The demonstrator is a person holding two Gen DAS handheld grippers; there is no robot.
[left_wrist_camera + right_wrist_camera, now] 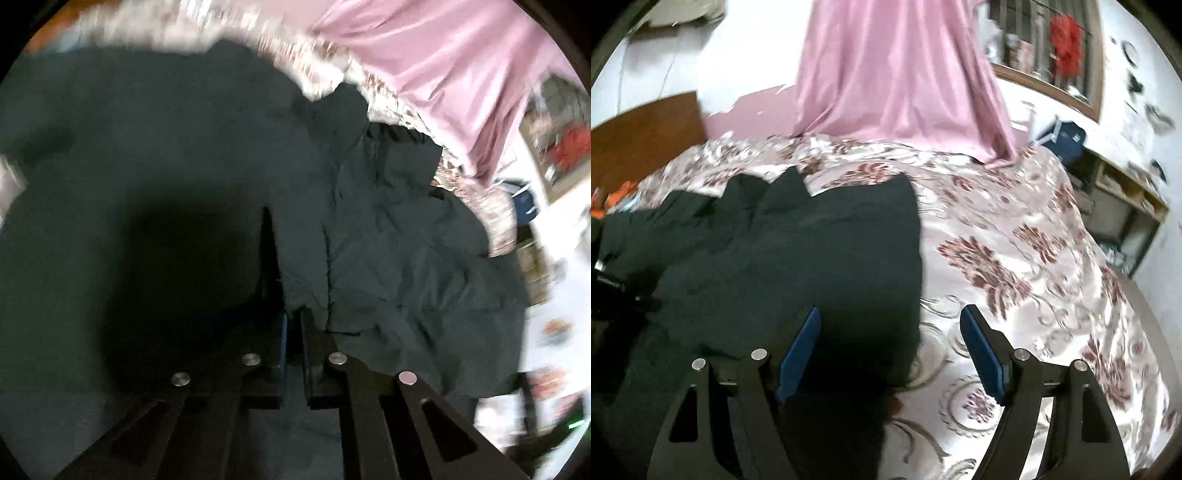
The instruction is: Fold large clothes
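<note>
A large dark green garment [184,147] lies spread over the bed and fills most of the left wrist view. My left gripper [293,317] is shut on a raised fold of it, and a strip of cloth runs up from between the fingers. To the right of that fold the fabric lies bunched in creases. In the right wrist view the same garment [831,251] covers the left half. My right gripper [891,312] stands open over its straight right edge with nothing gripped; the left finger is above the cloth and the right finger is above the bedspread.
A shiny floral bedspread [1015,258] covers the bed. A pink curtain [897,74] hangs down onto its far side. A wooden headboard [646,129] stands at the left, and a low shelf [1126,206] with a blue object [1067,140] stands at the right.
</note>
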